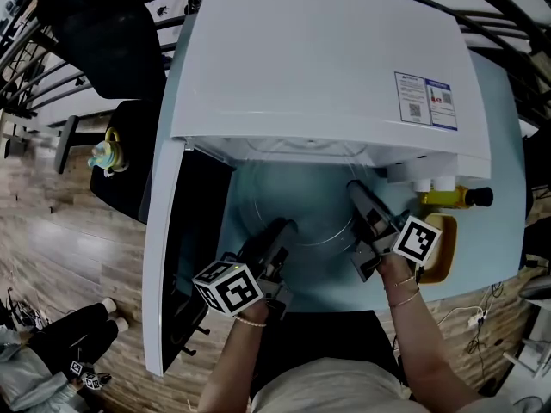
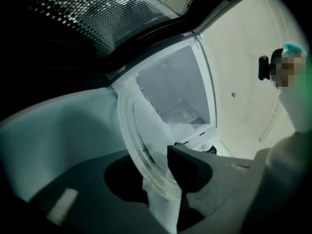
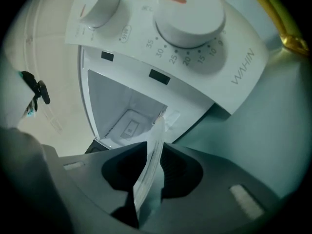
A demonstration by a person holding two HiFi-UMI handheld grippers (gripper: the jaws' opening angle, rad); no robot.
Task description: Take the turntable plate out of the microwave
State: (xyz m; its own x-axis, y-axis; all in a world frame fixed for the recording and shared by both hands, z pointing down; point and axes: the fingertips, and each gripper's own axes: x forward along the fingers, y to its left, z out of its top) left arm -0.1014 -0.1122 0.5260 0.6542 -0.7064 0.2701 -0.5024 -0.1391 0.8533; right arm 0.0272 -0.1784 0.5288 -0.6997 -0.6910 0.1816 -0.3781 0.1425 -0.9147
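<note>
Left gripper view shows the left gripper [image 2: 157, 175] with its two dark jaws closed on the rim of the glass plate [image 2: 139, 145]. The clear ribbed edge runs up between them. Beyond the plate is the white inside of the microwave [image 2: 178, 94], and the mesh window of its open door [image 2: 112, 9] is above.

In the right gripper view, the right gripper [image 3: 148, 165] is also clamped on the plate [image 3: 152, 155], which is seen edge-on as a thin pale strip between the jaws. Behind it is the microwave [image 3: 146, 67] front with two round white knobs [image 3: 190, 18] above the open cavity.

The head view gives the whole scene. The left gripper [image 1: 280, 231] holds the plate [image 1: 301, 205] at its near-left edge and the right gripper [image 1: 355, 189] holds it at its right edge — one on each side. The plate lies about level over the pale blue table [image 1: 327, 282], just in front of the mouth of the microwave [image 1: 318, 58]. Its far edge comes up to the mouth, and I cannot tell if that edge is inside. The door [image 1: 168, 256] is swung open at the left of the microwave. A yellow bottle [image 1: 448, 198] with a black cap lies just beside the right front corner of the microwave. A black chair [image 1: 120, 41] is well to the left of it.
</note>
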